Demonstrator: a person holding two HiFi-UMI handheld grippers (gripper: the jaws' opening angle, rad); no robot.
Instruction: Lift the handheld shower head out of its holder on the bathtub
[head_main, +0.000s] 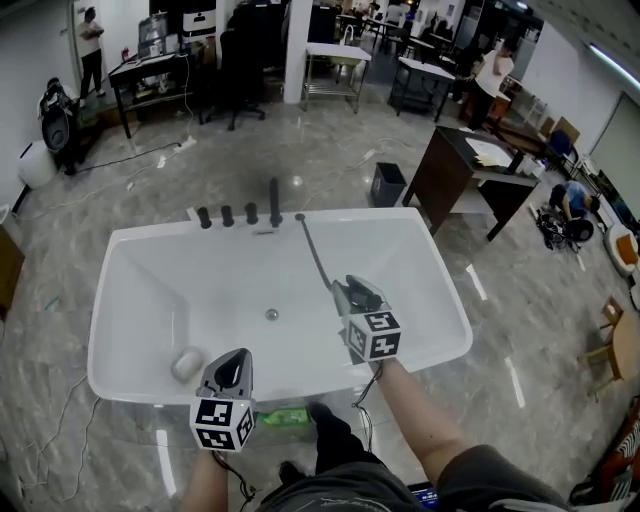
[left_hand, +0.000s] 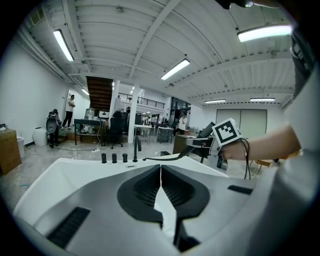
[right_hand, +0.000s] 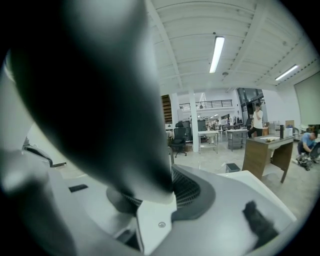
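- Right gripper (head_main: 352, 290): held out over the middle of the bathtub (head_main: 380, 216), on the person's side of the basin. Its jaws stand fairly wide and are clamped on the shower head (right_hand: 90, 85).
- Shower head: a dark, slim wand gripped at its thick end, which fills most of the right gripper view as a dark blur close to the camera. Its long axis runs straight ahead of the right gripper and a little to its left, sloping down. The gripped end is the higher one, raised above the basin. The thin end reaches the far rim; I cannot tell where wand ends and hose begins.
- Spout (head_main: 275, 200): a tall dark post on the far rim, ahead and left of the right gripper, just beside the shower head's thin end.
- Knobs (head_main: 228, 215): three, in a row on the rim left of the spout.
- Left gripper (head_main: 232, 368): at the near rim, left of and behind the right gripper. Its jaws are pressed together with nothing between them.
- Drain (head_main: 271, 314): on the basin floor, between the two grippers.
- Pale rounded lump (head_main: 187, 363): in the basin, just left of the left gripper.
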